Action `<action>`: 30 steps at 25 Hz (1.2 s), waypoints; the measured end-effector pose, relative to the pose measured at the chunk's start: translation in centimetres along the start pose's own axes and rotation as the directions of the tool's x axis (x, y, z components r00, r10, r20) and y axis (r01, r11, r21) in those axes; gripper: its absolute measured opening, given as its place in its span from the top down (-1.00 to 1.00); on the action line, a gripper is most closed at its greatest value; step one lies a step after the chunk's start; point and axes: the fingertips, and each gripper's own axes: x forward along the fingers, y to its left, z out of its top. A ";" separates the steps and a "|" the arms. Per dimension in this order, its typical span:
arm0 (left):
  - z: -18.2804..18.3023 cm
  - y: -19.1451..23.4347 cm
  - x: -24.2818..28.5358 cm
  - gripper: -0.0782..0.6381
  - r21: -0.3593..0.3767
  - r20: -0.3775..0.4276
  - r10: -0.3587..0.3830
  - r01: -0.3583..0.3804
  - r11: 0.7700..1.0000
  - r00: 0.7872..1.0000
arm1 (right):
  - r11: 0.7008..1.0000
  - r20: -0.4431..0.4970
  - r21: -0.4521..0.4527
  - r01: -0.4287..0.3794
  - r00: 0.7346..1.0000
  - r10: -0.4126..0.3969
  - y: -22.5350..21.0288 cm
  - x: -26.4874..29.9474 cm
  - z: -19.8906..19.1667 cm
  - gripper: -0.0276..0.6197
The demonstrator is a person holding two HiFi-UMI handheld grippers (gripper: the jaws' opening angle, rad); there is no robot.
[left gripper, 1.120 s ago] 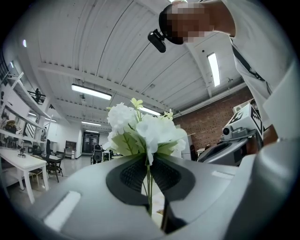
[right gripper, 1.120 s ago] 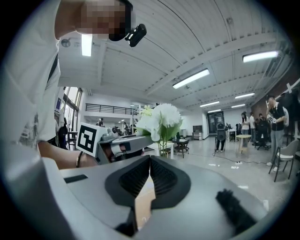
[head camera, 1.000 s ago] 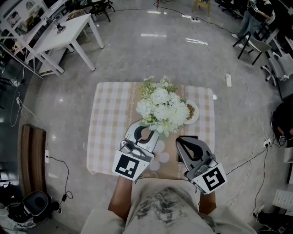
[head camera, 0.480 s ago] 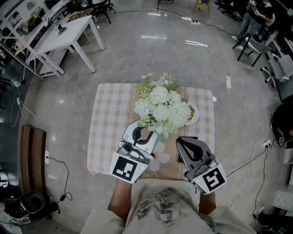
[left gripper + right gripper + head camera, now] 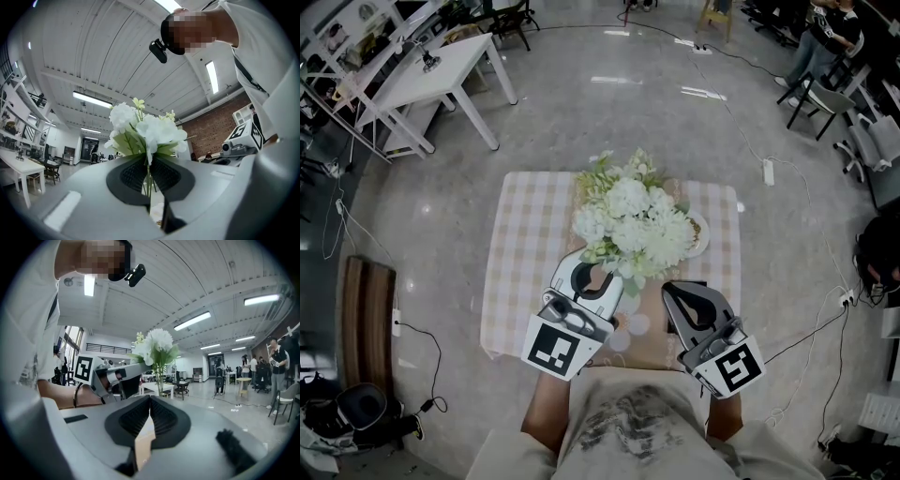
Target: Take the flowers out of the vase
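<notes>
Overhead, vase hidden from us beneath ruffled white flowers (image 5: pixel 633 225), left gripper (image 5: pixel 149 163) pinched thin green stems (image 5: pixel 149 186) between ribbed pads (image 5: pixel 132 176), right gripper (image 5: pixel 150 399) pads pressed together.

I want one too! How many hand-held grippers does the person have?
2. The left hand-held gripper is shut on the flower stems; the right hand-held gripper sits beside it, shut and empty.

White flower bunch (image 5: pixel 633 230), green leaves, upright; thin green stems clamped between jaws of left hand-held gripper (image 5: pixel 602 275).
</notes>
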 end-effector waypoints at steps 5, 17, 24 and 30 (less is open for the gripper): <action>0.5 -0.3 -1.4 0.71 0.002 0.027 -0.001 0.001 1.000 1.000 | 1.000 0.003 -0.009 -0.004 1.000 0.005 1.3 0.1 -0.5 0.86; 0.7 0.7 -1.2 0.71 -0.010 0.027 0.004 -0.004 1.000 1.000 | 1.000 0.001 -0.014 -0.016 1.000 0.016 0.8 1.2 0.3 0.86; 0.3 -0.4 -3.0 0.71 -0.030 0.013 0.008 -0.007 1.000 1.000 | 1.000 0.017 -0.024 -0.010 1.000 0.010 2.0 0.2 0.8 0.86; -0.1 -0.3 -3.3 0.71 -0.047 -0.001 0.020 -0.020 0.999 1.000 | 0.999 0.032 -0.034 -0.006 0.999 0.007 1.8 0.0 1.6 0.86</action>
